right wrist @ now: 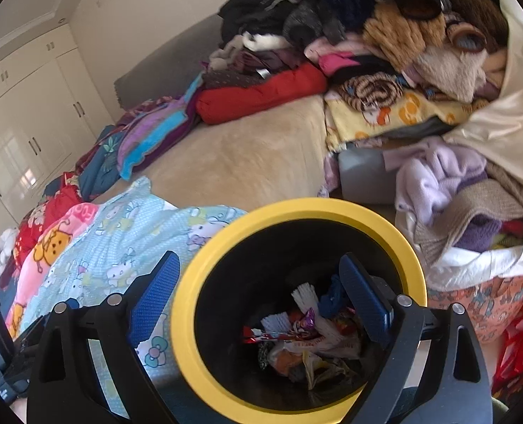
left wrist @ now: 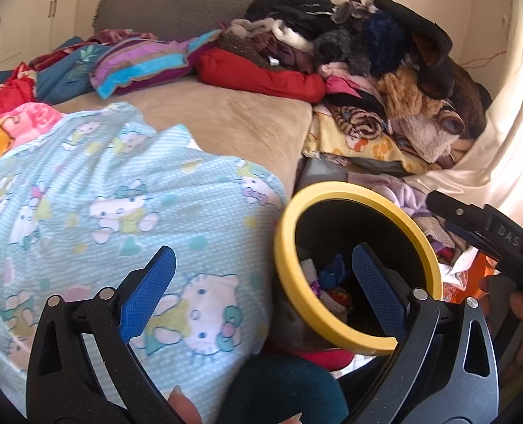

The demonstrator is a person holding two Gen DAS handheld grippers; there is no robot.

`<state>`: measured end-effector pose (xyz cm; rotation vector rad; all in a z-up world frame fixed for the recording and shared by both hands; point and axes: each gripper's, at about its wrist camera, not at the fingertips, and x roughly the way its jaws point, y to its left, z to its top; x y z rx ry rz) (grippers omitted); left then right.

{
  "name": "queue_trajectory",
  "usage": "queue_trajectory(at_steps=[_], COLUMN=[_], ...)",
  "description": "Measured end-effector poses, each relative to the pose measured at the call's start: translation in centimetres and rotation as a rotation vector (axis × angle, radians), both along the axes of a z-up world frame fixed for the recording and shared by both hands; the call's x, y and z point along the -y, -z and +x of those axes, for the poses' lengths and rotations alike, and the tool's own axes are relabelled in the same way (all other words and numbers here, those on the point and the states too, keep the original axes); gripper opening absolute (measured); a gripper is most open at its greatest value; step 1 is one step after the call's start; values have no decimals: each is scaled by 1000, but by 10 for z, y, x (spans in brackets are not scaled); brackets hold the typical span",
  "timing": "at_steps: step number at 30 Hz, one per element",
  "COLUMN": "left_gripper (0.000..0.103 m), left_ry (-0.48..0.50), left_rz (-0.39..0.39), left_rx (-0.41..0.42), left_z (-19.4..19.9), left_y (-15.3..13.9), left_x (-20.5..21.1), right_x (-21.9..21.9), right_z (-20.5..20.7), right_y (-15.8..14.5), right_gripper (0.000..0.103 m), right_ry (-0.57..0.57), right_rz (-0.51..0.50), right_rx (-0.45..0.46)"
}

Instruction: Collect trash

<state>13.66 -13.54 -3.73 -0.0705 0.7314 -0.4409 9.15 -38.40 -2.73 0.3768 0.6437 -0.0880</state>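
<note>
Both tools, left tool [left wrist: 264, 295] and right tool [right wrist: 259, 309], gape empty above the yellow-rimmed bin [right wrist: 197, 275] (wrappers [right wrist: 296, 339] inside).

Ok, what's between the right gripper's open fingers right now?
Nothing held: the right gripper stands open above the yellow-rimmed bin, with only wrappers in it showing through, per the right wrist view.

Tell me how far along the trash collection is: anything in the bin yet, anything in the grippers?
Done: wrappers and scraps already lie in the yellow-rimmed bin. In hand: nothing; the left gripper and right gripper are both open and empty. Left: no loose trash shows on the cat-print blanket; the clothes pile could hide some.
</note>
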Motion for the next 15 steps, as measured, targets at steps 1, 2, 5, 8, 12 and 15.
queue_trajectory(at_steps=[1,2,5,8,12,15], left_gripper=[92,92,92,92,92,92], left_ry=[-8,-18,-55,-95,-129,-156], left_rz=[-1,-1,8,14,5,3], left_rx=[5,12,41,82,126,165], left_z=[-2,-4,-12,-22,-33,-43], left_y=[-1,-2,-6,-11,-16,-19], left_x=[-4,-8,-21,-36,-56,-68], right_x=[-6,-12,-31,-50,-80,-102], right_z=[-2,-5,-14,-30,-47,-62], right_y=[-3,-6,-12,-17,-22,-23], right_gripper=[89,89,91,97,97,97], right_ry=[-10,-19,-28,-12,-49,-76], right_rz=[-14,-29,-84,-118,-173,-213], right_rx=[12,26,71,147,245,307])
